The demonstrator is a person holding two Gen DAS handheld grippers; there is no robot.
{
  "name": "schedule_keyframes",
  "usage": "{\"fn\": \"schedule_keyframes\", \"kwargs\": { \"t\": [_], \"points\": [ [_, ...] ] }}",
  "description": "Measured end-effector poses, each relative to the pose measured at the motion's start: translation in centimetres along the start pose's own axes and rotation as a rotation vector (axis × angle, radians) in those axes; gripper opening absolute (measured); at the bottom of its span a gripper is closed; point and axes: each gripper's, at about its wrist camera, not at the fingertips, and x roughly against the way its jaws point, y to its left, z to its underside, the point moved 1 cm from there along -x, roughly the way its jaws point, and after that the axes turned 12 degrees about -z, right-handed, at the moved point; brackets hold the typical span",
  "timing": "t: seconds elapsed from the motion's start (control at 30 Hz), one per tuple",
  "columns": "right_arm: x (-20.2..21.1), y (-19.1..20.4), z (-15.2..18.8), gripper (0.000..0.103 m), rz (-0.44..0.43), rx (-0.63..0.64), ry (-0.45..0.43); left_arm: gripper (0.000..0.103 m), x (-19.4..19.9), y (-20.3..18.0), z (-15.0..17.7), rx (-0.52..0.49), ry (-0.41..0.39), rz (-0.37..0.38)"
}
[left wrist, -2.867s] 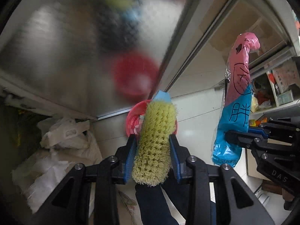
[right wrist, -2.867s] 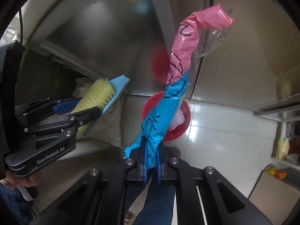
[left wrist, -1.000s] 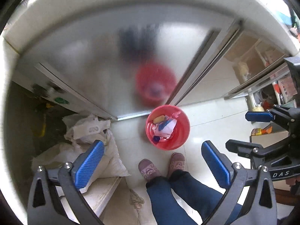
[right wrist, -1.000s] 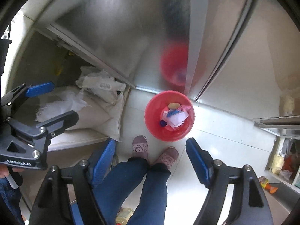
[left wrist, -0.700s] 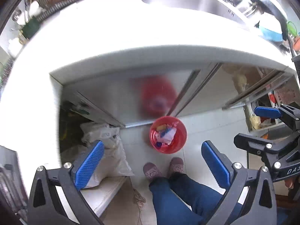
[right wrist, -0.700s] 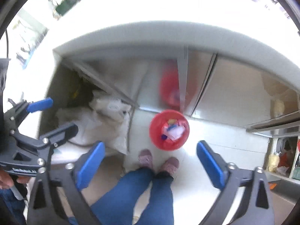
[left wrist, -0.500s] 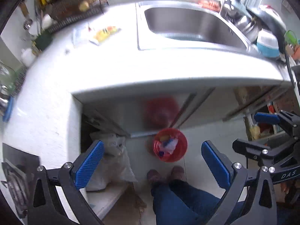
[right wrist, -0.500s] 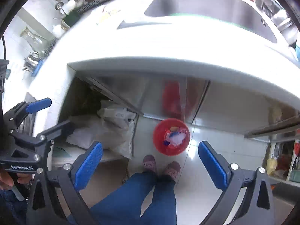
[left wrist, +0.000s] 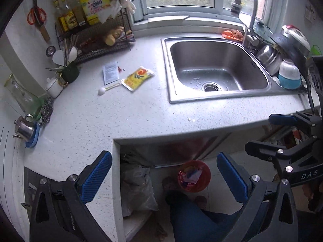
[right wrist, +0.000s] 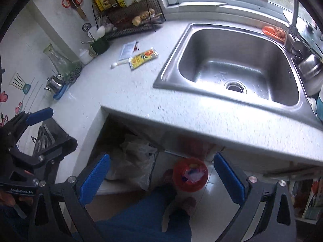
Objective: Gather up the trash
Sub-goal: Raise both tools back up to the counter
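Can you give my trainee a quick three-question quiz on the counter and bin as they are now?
1. True or false: both the left gripper and the right gripper hold nothing.
2. Which loose item on the countertop lies nearest the sink: A) the yellow packet, B) the white leaflet, C) the white spoon?
3. Where does the red bin stand?

Key: 1. True; both stand wide open with nothing between the pads. 2. A. 3. On the floor below the counter edge, by the person's feet, with trash inside.
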Motion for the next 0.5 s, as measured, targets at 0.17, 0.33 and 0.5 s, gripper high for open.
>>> {"fn": "schedule_keyframes", "kwargs": {
  "t": [0.17,0.33,0.5],
  "points": [
    [0.2,0.9,-3.1,0.102,-0.008,0.065,0.003,0.103,-1.2,2.1,-2.2,0.053,0.001,-0.016],
    [-1.8,1.5,-6.9,0.102,-0.012,0.105,0.018,0.103,-3.2,4.3,-4.9,0.064,0.002,-0.035],
    [-4.7,2.4,-11.3,0.102,-0.008,0.136,0.052,0.103,-6.5,7.6,-8.0,0.075,0.028,-0.034]
  ]
}}
